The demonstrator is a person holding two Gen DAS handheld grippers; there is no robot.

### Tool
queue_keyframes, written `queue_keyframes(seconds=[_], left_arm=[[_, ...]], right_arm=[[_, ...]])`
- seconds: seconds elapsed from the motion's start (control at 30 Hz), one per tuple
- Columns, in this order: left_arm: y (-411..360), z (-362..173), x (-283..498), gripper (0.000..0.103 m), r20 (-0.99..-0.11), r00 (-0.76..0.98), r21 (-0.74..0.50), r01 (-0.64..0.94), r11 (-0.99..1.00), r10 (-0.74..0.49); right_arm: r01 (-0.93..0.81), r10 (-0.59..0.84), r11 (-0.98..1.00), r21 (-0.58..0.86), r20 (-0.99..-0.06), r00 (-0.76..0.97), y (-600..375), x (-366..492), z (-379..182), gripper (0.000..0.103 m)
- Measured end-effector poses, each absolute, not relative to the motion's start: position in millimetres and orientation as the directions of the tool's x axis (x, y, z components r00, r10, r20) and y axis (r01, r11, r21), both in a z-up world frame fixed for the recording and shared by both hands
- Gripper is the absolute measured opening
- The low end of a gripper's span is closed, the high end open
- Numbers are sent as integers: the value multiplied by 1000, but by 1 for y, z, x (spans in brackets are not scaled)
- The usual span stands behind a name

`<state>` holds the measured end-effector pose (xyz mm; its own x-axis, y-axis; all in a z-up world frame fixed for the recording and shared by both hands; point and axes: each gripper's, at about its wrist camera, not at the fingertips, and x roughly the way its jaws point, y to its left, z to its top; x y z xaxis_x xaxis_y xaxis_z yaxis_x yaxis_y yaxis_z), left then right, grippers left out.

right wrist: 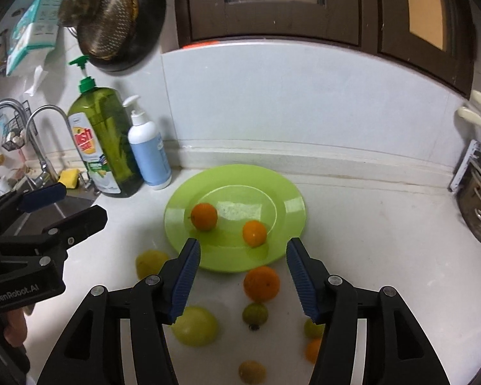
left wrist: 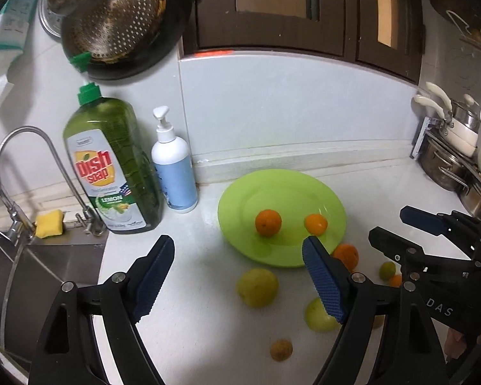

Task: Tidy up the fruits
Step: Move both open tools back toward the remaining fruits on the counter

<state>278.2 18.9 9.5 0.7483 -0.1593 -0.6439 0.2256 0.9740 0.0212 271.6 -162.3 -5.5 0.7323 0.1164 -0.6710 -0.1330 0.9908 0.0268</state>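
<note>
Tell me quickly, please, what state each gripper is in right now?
Left gripper: open, holding nothing.
Right gripper: open, holding nothing.

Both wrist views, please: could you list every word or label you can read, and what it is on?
"Dish soap" and "LEMON": green bottle label; its smaller print is unreadable.
"DAS": right gripper body.
"GenRobot.AI": left gripper body.
White pump bottle label and the hanging packet: too blurred.

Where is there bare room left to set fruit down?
Free: the back half of the green plate behind its two oranges, and the counter right of the plate. Crowded: the strip before the plate, strewn with loose fruit.
</note>
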Motion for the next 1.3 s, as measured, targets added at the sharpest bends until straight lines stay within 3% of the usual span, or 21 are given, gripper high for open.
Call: queue_keyframes(seconds=[0.53,1.3], left_arm=[[24,5,209,84,-626,761,53,259,964,-169],[11,-66,191,82,-718,672,84,343,936,-182]], right_arm=[[-67,54,998,3,-620,783,-166,198,0,57],[-65,49,998,8,-735,676,-172,173,-60,57]])
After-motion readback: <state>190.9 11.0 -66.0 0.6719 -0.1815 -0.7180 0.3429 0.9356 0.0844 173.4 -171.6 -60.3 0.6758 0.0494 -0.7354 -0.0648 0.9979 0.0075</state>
